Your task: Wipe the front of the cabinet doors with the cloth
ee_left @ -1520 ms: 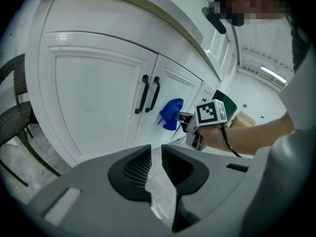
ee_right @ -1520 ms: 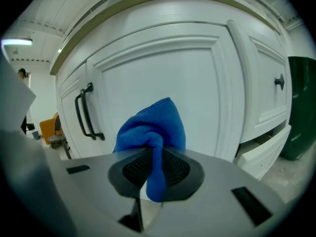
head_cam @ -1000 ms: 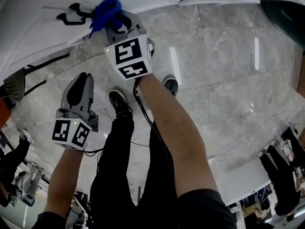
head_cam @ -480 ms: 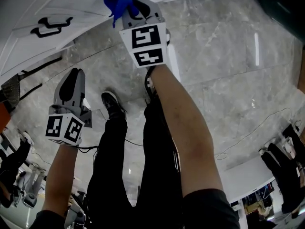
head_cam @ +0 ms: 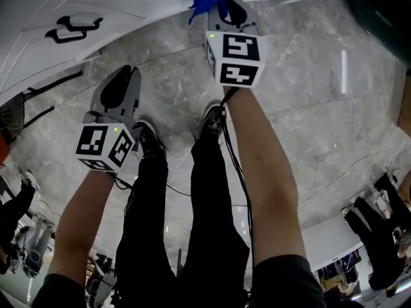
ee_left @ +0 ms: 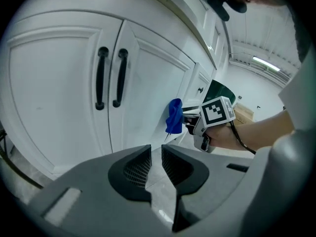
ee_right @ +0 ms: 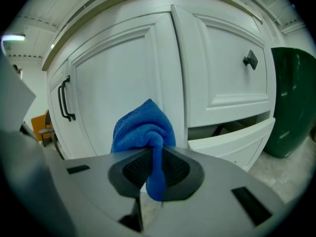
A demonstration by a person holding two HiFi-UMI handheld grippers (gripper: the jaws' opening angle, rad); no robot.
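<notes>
Nearest in the head view are the person's legs (head_cam: 173, 223) in black trousers, with both shoes (head_cam: 212, 119) planted on the grey marble floor (head_cam: 308, 108) and the two bare forearms reaching away from the body. The left gripper (ee_left: 156, 154) hangs at that view's 9 o'clock, over the floor and well short of the cabinet. Its jaws are drawn almost together, with only a thin slit between the pads and nothing in it. The right gripper (ee_right: 155, 164) reaches further, up at 12 o'clock, with its marker cube (head_cam: 234, 56) facing the camera and a black cable (head_cam: 239, 172) running back along the forearm. Its jaws are clamped on the blue cloth (ee_right: 143, 130): a narrow tail hangs down between the pads, and the bunched part stands out beyond the tips. That bunch lies against the white door (ee_right: 123, 78), near the door's right edge and low on its panel. From the left gripper view it seems to touch the door front, though contact cannot be told for sure. At 9 o'clock of the cloth, on the next pair of doors, two black handles (ee_left: 101, 78) stand upright side by side. At its 3 o'clock a drawer (ee_right: 232, 137) sits slightly pulled out, under a panel with a dark knob (ee_right: 250, 59). Furthest off, at 3 o'clock of the right gripper view, a dark green bin (ee_right: 294, 102) stands on the floor just beside the cabinet's end.
</notes>
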